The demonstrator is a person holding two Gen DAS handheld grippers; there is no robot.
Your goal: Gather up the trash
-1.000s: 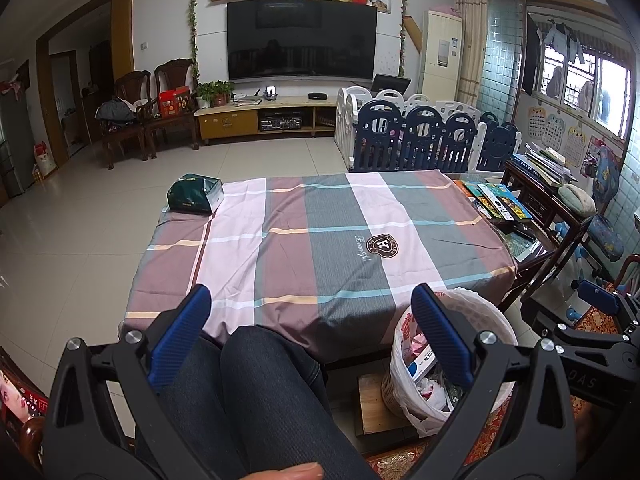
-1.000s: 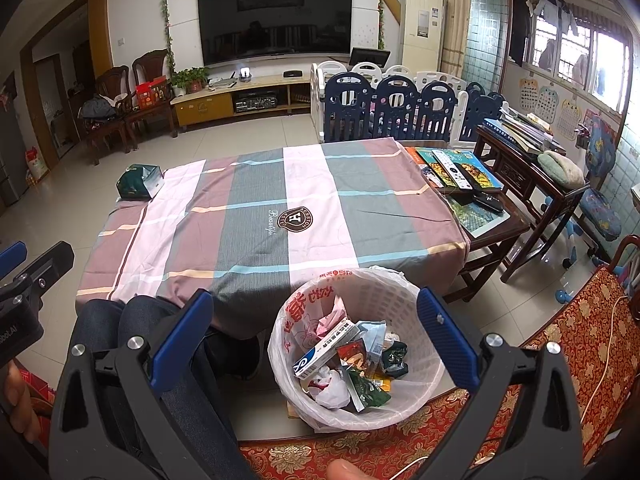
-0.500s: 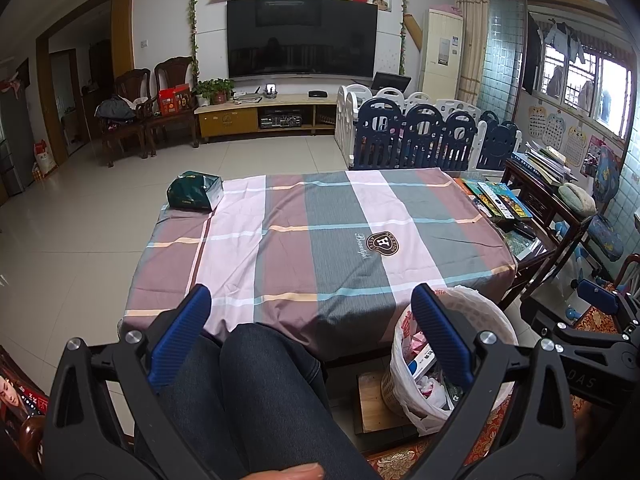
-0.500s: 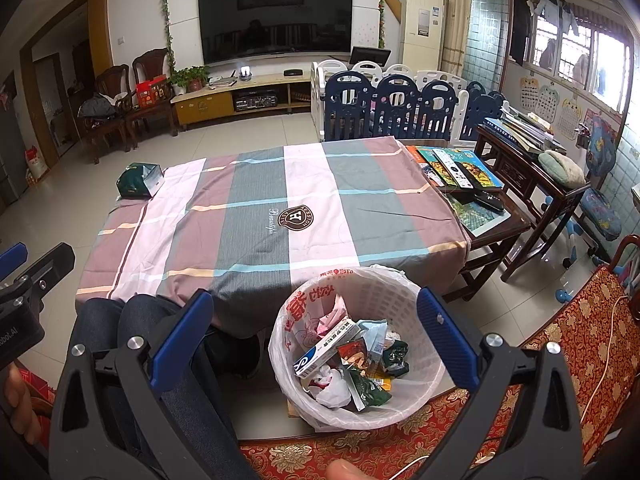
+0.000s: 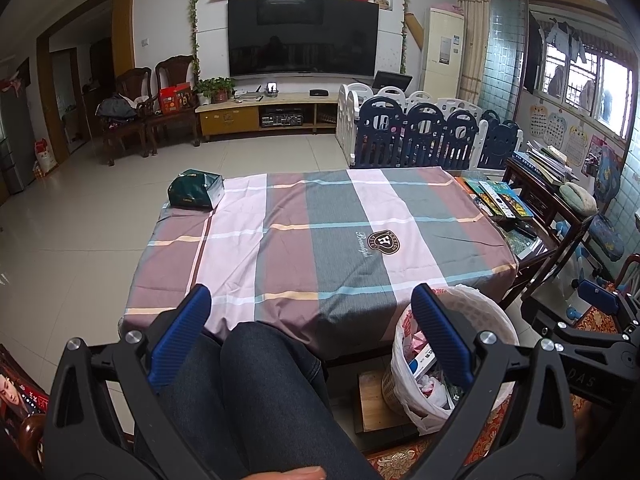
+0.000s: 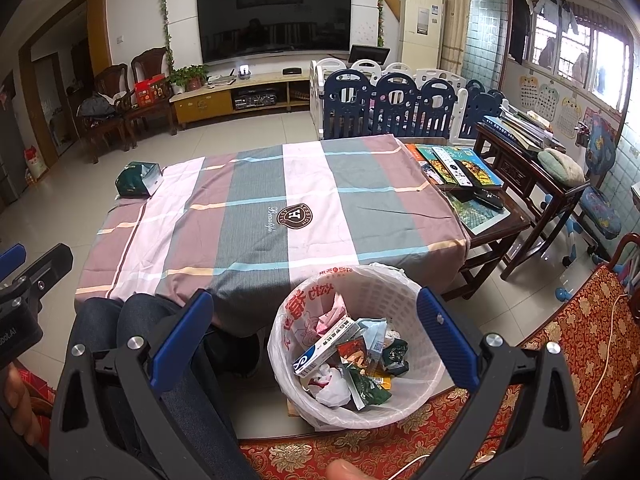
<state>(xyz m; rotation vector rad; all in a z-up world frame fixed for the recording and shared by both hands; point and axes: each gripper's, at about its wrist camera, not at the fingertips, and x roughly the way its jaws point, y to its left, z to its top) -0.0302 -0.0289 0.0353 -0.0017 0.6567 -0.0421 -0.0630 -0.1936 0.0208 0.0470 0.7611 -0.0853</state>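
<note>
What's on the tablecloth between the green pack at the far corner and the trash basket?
Nothing: in the right wrist view the tablecloth is bare from the green pack to the trash basket, apart from its printed crest.

Tablecloth [image 5: 320,240] bare except green box [image 5: 195,190] at far-left corner.

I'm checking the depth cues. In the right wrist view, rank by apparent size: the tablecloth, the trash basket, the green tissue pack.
1. tablecloth
2. trash basket, though it is nearest the camera, which inflates it
3. green tissue pack, farthest away
</note>
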